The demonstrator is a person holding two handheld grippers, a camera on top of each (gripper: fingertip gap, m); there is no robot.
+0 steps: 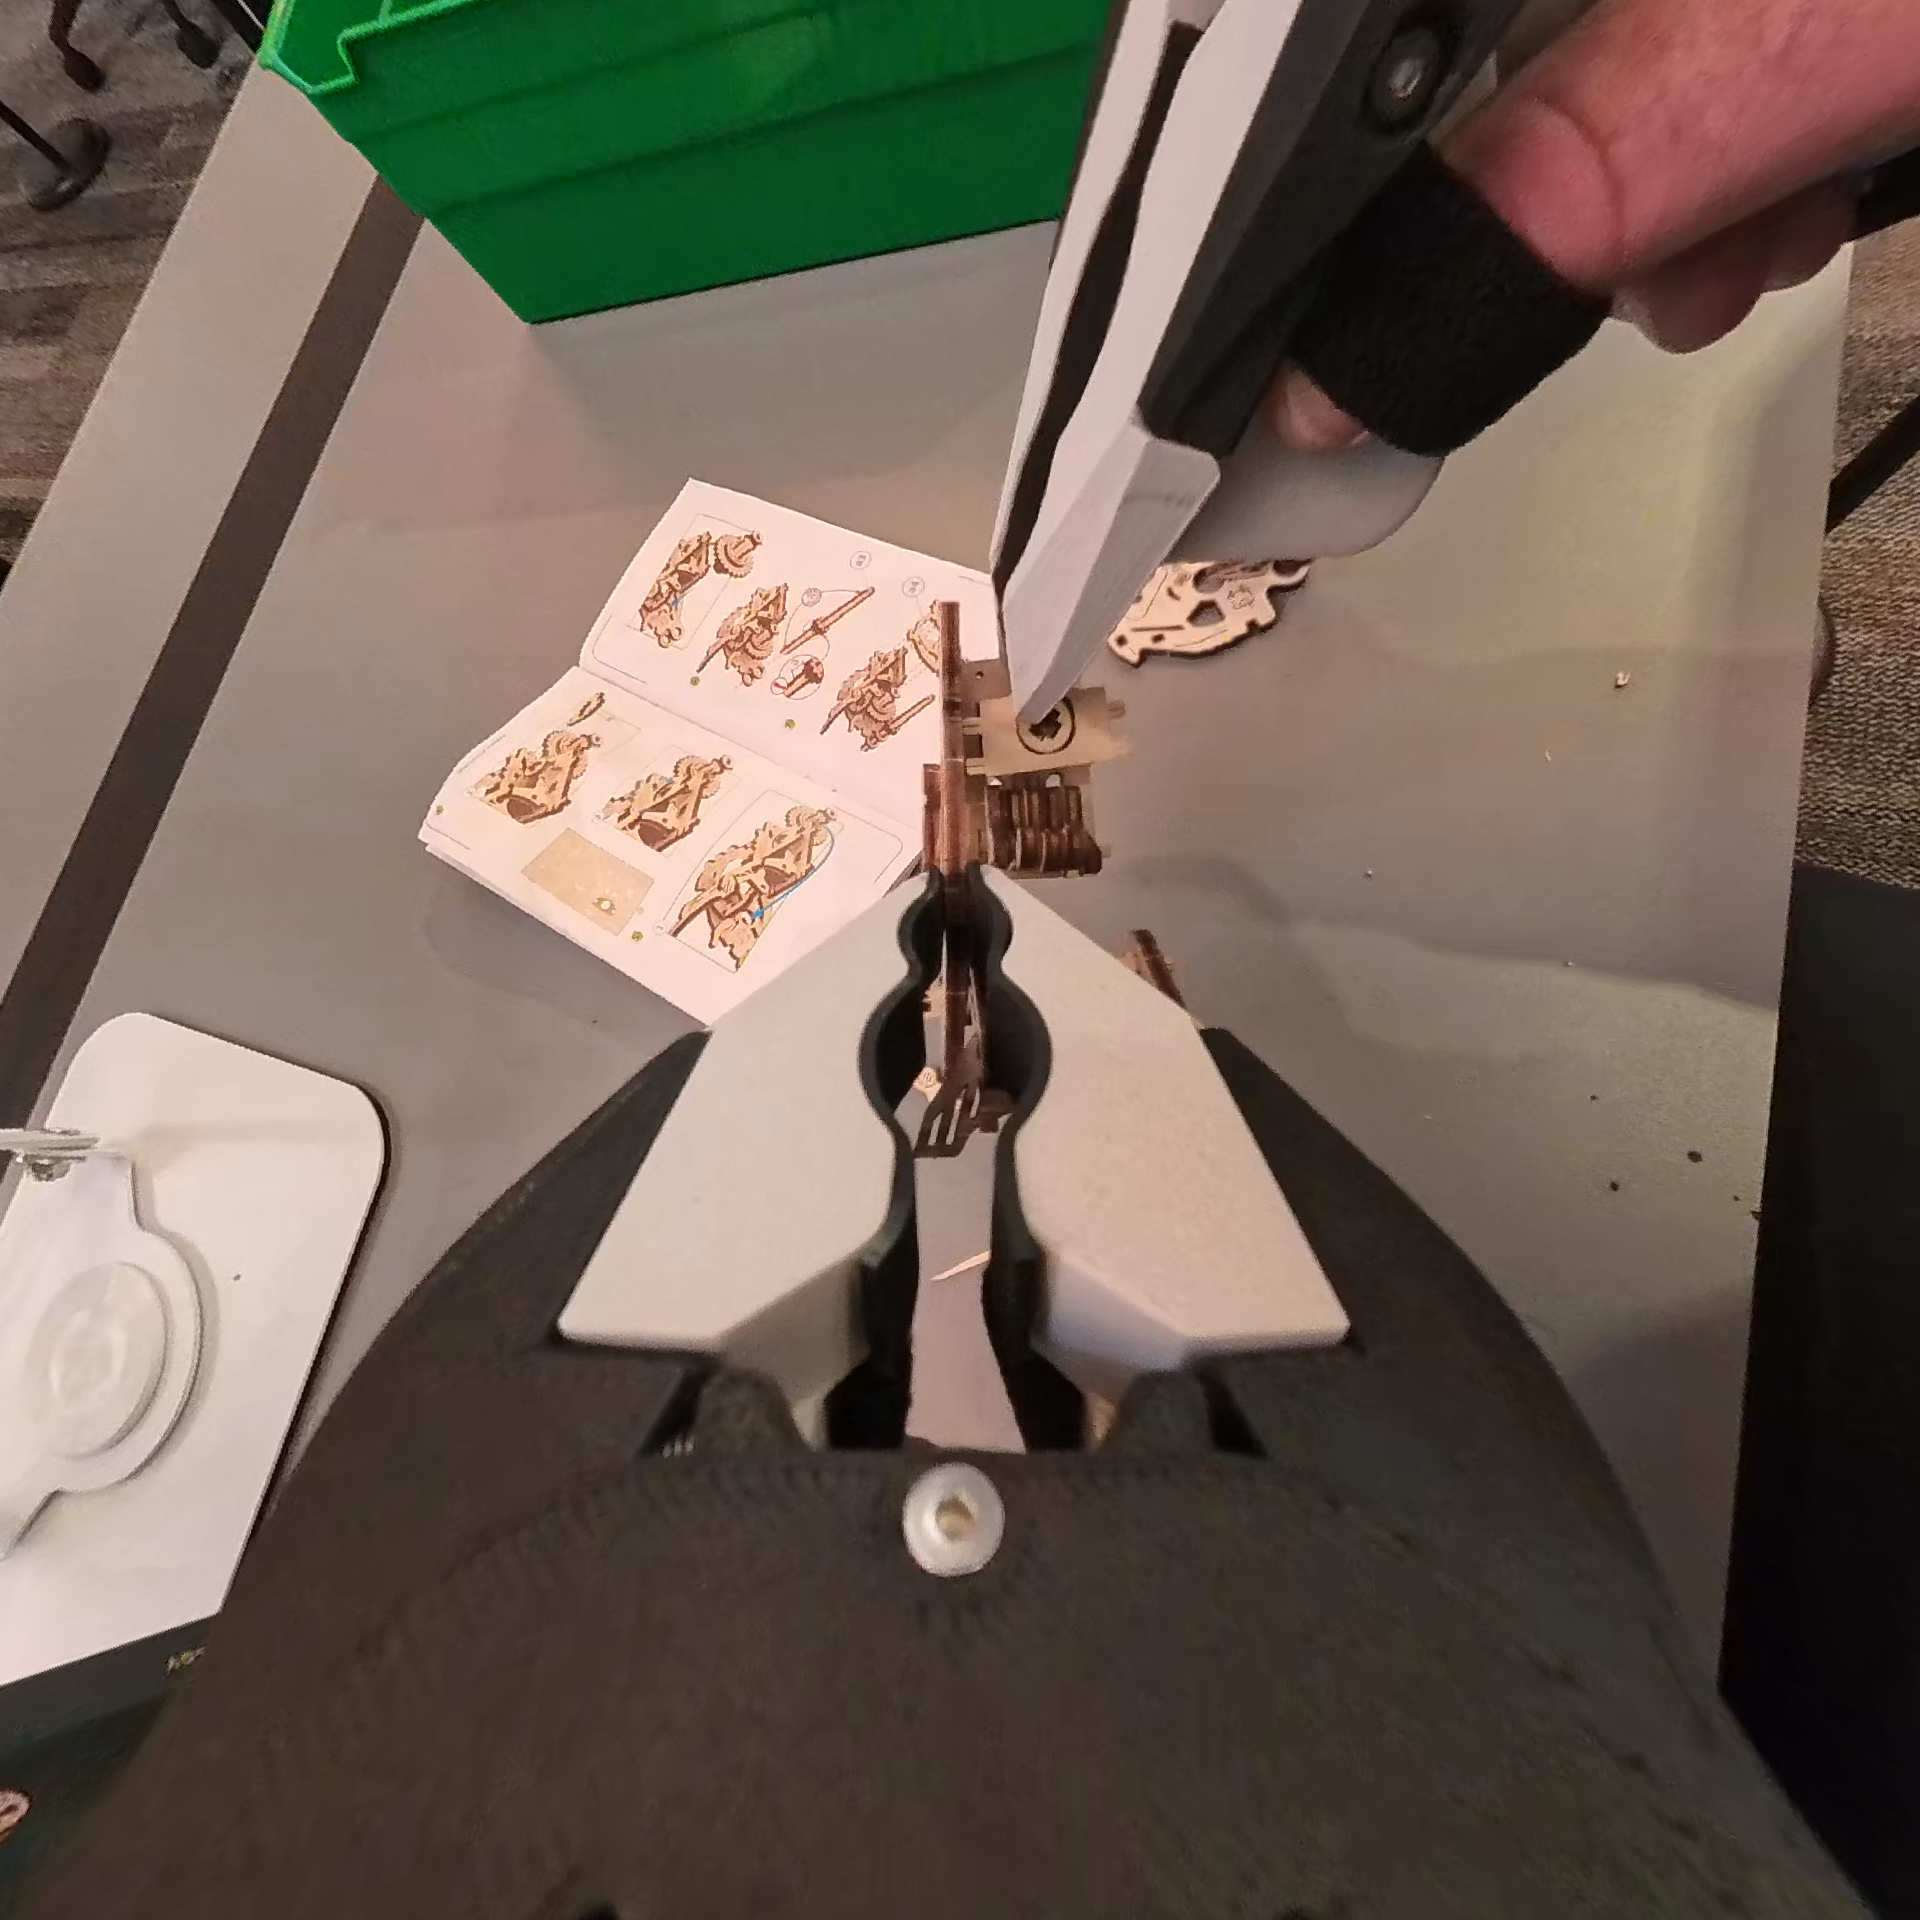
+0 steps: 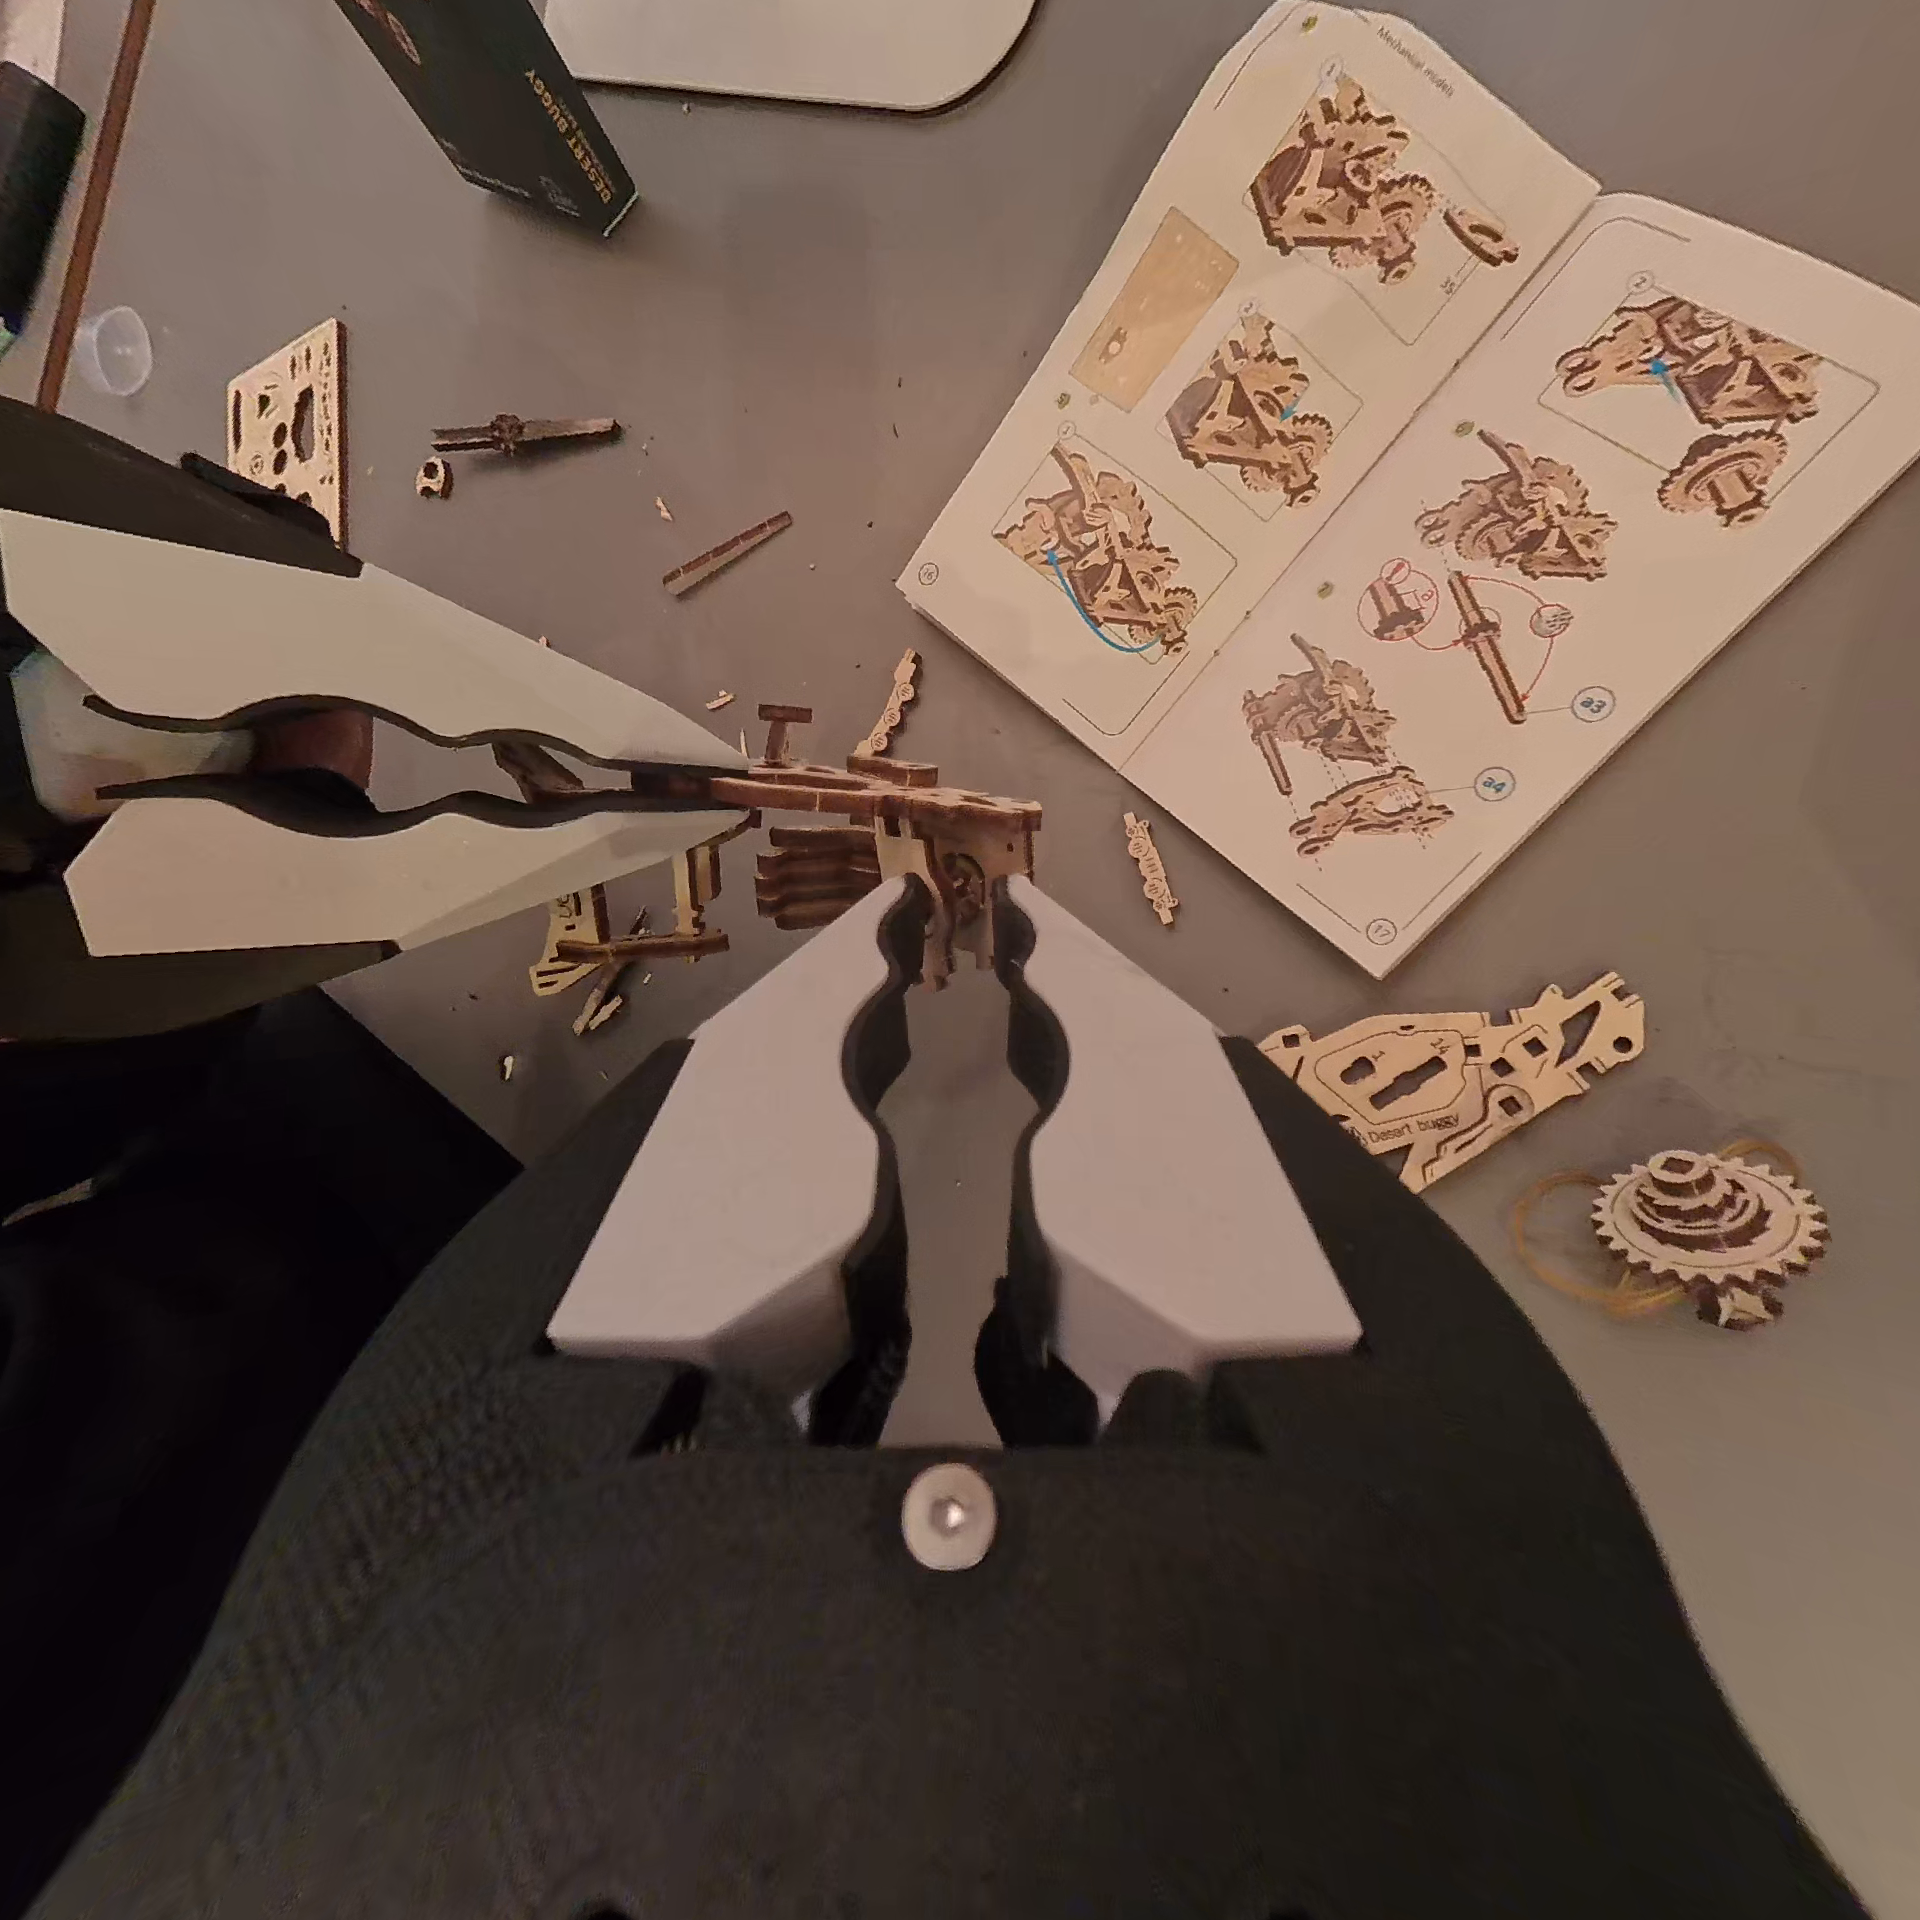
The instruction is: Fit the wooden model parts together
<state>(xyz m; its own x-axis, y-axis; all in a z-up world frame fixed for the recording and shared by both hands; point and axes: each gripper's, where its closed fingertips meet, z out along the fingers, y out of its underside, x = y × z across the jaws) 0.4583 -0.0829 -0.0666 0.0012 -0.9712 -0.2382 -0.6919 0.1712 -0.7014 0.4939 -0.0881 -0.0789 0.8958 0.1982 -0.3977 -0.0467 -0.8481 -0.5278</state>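
Observation:
The part-built wooden model (image 1: pixel 1023 821) hangs above the grey table (image 1: pixel 1455 987) between both grippers. My left gripper (image 1: pixel 961 883) is shut on the model's thin dark side plate, edge-on between the fingers. In the right wrist view the left gripper (image 2: pixel 732 795) comes in from the left and holds the model (image 2: pixel 904 805) level. My right gripper (image 2: pixel 961 888) is shut on a pale wooden part (image 2: pixel 951 925) at the model's near side. In the left wrist view the right gripper (image 1: pixel 1029 686) reaches down from the upper right onto that pale part (image 1: pixel 1049 727), held by a hand (image 1: pixel 1662 156).
An open instruction booklet (image 2: pixel 1403 520) lies past the model. A wooden gear on rubber bands (image 2: pixel 1704 1226), a punched-out offcut (image 2: pixel 1455 1081), a punched sheet (image 2: pixel 291 426) and loose sticks (image 2: pixel 525 431) lie around. A green bin (image 1: pixel 675 135) stands at the back, a white card (image 1: pixel 156 1299) at left. My right fingertips sit around 5 cm from my left ones. My right gripper's tips are some 12 cm from the punched-out offcut (image 2: pixel 1455 1081).

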